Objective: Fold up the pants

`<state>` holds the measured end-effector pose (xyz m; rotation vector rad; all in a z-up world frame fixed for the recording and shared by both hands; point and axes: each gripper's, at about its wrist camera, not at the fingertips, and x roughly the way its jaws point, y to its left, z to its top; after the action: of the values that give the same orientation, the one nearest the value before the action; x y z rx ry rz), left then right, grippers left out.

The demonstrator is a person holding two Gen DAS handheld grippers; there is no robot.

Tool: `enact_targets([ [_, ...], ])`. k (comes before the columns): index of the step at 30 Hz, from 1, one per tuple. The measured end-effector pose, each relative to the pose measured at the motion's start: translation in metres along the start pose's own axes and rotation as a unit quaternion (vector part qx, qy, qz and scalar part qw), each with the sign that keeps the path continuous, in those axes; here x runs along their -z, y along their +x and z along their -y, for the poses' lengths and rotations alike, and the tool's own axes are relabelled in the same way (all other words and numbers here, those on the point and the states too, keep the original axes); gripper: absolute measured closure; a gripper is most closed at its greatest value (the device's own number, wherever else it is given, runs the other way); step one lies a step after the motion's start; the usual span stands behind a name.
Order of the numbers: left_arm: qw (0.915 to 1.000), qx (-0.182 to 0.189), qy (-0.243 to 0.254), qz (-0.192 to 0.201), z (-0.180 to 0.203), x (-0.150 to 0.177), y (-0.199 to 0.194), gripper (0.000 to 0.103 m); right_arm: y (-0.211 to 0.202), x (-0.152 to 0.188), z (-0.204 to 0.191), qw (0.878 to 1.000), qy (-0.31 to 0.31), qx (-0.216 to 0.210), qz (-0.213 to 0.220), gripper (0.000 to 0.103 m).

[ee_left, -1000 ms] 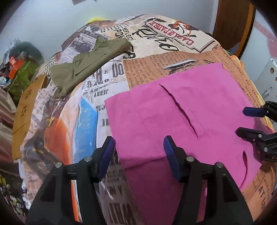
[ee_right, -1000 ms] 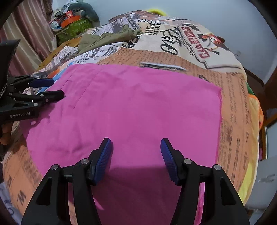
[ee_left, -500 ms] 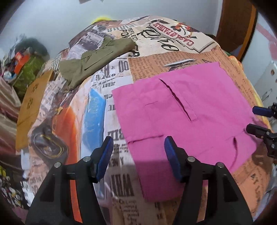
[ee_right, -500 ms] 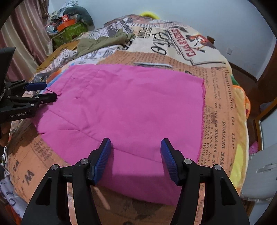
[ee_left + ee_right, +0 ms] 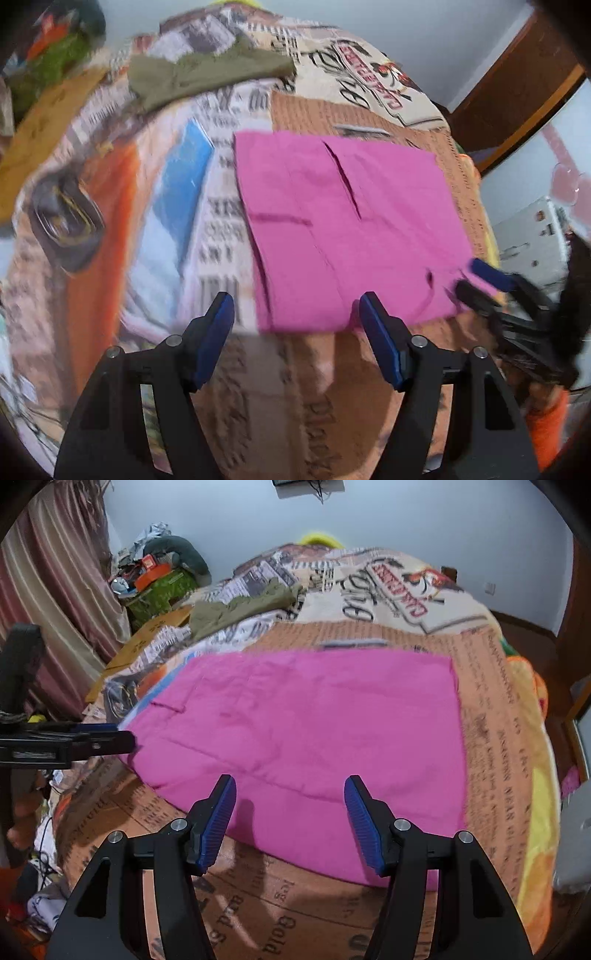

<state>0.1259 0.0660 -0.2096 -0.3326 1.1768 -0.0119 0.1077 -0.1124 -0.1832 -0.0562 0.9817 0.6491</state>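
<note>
Bright pink cotton pants (image 5: 306, 731), folded into a flat near-rectangle, lie on the newsprint-patterned bedspread (image 5: 509, 738), toward its near edge. All places are given from the pink pants.

Left gripper (image 5: 297, 334): black frame, blue pads, hanging above the pants' near left corner. Jaws wide, just been opening further, nothing between them; cloth lies below, untouched.

Right gripper (image 5: 290, 816): same build, above the pants' near edge, jaws at a middling gap, empty. In the left wrist view its blue pads show at the pants' near right corner.

Change over the last second: both views have backed away and risen; the pants, which filled each view, now show whole with bedspread visible on the near side. Both grippers have let go and pulled back.

Reading: a fold looks just laid down and released. Pants sit square, edges fairly aligned. Either done or one more fold remains.

Crumpled olive-green garment (image 5: 240, 605) lies well beyond the pants' far edge, untouched.
</note>
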Motion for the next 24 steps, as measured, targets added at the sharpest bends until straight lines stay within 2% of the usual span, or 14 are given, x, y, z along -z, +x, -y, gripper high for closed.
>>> enact_targets([
  [4, 0.9999, -0.002, 0.001, -0.013, 0.003, 0.013, 0.004, 0.033, 0.016, 0.01, -0.006, 0.999, -0.026, 0.024, -0.014, 0.046],
  [6, 0.9997, 0.004, -0.012, -0.02, 0.003, 0.018, 0.006, 0.032, 0.014, 0.012, -0.005, 0.999, -0.033, 0.027, -0.007, 0.044],
  [11, 0.9985, 0.04, -0.036, -0.015, 0.005, 0.024, 0.003, 0.023, 0.014, 0.013, 0.003, 1.0, -0.015, 0.009, -0.01, 0.043],
  [14, 0.9985, 0.039, -0.035, -0.014, 0.009, 0.023, 0.008, 0.02, 0.014, 0.014, 0.003, 1.0, -0.013, 0.006, -0.009, 0.043],
  [17, 0.9974, 0.059, -0.04, -0.012, 0.008, 0.02, 0.013, 0.012, 0.013, 0.015, 0.001, 1.0, -0.016, 0.006, -0.01, 0.043],
  [24, 0.9913, 0.094, -0.091, -0.008, -0.005, 0.005, 0.023, 0.012, 0.014, 0.014, 0.001, 1.0, -0.015, 0.003, -0.011, 0.043],
])
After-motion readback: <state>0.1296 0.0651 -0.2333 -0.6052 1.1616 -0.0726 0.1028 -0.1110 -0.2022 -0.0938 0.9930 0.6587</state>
